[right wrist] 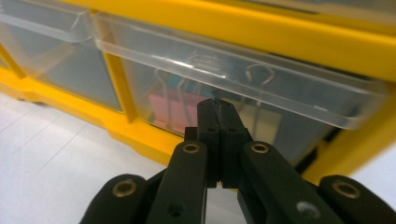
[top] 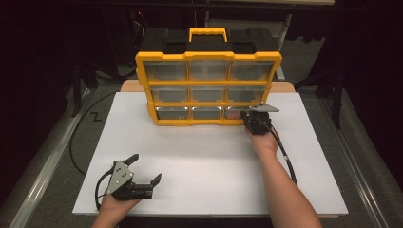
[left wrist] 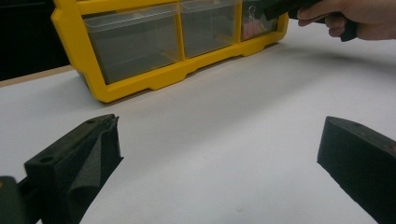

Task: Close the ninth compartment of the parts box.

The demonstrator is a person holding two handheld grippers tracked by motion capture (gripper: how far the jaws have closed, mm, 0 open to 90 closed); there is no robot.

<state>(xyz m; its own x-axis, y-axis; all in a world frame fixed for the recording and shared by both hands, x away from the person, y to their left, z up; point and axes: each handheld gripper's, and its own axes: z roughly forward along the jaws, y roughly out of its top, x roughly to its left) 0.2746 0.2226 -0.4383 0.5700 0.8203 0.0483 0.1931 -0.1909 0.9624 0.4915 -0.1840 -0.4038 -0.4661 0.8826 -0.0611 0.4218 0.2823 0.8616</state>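
A yellow organizer point(top: 209, 56) with clear drawers stands upright at the back of the white table point(top: 209, 161). My right gripper point(top: 244, 114) is shut with nothing between its jaws. Its tips point(right wrist: 218, 105) sit just under the front lip of the bottom right drawer point(right wrist: 233, 70); whether they touch it I cannot tell. Inside that drawer lie binder clips, one pink point(right wrist: 170, 109) and one pale yellow point(right wrist: 266, 123). My left gripper point(top: 145, 168) rests open near the table's front left corner, holding nothing. Its camera looks past the wide-apart jaws of the left gripper point(left wrist: 219, 135) at the organizer point(left wrist: 140, 88).
A black case with a yellow handle point(top: 207, 33) sits on top of the organizer. The right gripper's cable point(top: 285, 156) trails along the forearm. Dark floor and metal rails surround the table. The person's right hand point(left wrist: 359, 18) shows at the left gripper view's top right.
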